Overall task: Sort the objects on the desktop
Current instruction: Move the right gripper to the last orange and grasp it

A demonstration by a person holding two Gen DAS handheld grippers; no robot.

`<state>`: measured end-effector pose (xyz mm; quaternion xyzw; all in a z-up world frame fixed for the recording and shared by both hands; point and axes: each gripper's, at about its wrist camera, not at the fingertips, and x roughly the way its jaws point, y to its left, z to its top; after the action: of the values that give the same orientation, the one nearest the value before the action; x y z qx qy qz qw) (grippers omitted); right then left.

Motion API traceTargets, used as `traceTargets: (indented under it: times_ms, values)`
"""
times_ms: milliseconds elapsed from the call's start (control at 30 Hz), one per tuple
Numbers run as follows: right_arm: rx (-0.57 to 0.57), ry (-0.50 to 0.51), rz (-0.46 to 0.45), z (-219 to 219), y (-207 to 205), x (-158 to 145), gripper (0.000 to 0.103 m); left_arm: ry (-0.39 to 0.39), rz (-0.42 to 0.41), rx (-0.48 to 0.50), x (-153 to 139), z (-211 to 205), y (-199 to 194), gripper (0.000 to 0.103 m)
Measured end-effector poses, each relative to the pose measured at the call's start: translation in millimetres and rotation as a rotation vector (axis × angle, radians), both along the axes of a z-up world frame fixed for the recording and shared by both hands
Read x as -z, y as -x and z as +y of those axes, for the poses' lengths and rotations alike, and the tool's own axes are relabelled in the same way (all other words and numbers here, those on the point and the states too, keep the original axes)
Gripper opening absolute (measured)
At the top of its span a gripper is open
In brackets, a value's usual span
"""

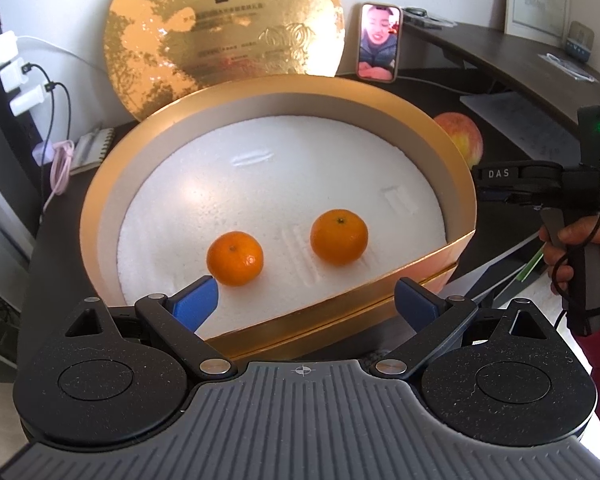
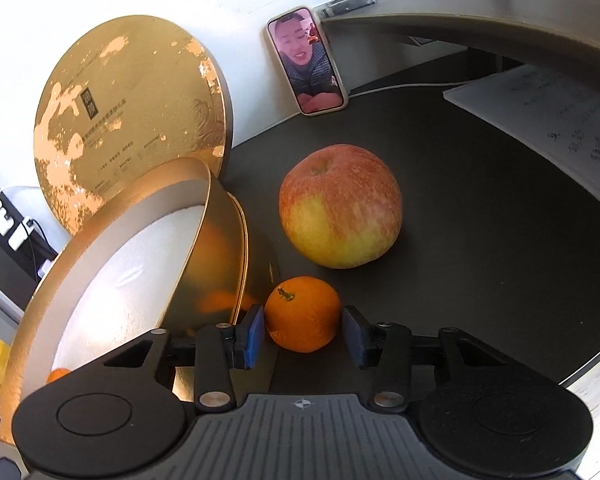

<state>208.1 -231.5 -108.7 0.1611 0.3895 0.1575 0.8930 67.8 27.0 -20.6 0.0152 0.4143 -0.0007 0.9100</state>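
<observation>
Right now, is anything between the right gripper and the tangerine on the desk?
Nothing visible. The tangerine already sits between the open pads of the right gripper; the apple lies beyond it and the gold box stands beside it.

Two small tangerines sit apart on white foam inside the round gold box. A third tangerine rests on the dark counter just beside the box – stem up. Behind it stands a red-yellow apple, upright.

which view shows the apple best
The right wrist view: the apple sits whole and unobstructed on the dark desk, just beyond the tangerine between the right gripper fingers. In the left wrist view only a small part of it shows behind the gold box rim.
</observation>
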Motion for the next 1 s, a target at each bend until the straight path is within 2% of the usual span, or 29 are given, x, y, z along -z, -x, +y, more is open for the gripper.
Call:
traceTargets:
  times_ms: [300,433,600,767,967,1000]
  values:
    - [0.072,0.153,-0.028,-14,17,-12,0.044,0.009,0.002,0.003,1,0,-1,0.098]
    - [0.050,0.204,-0.038,-11,17,-11,0.046,0.012,0.002,0.011,2,-1,0,0.098]
    - [0.042,0.298,-0.076,1,20,-11,0.071,0.011,0.000,0.007,2,0,2,0.098]
    - [0.045,0.335,-0.111,2,22,-11,0.070,0.010,-0.002,0.002,2,2,4,0.098]
    - [0.046,0.352,-0.104,2,18,-12,0.069,0.012,-0.005,0.001,2,3,5,0.098]
    - [0.046,0.357,-0.098,3,17,-11,0.065,0.013,-0.004,0.000,2,4,5,0.098]
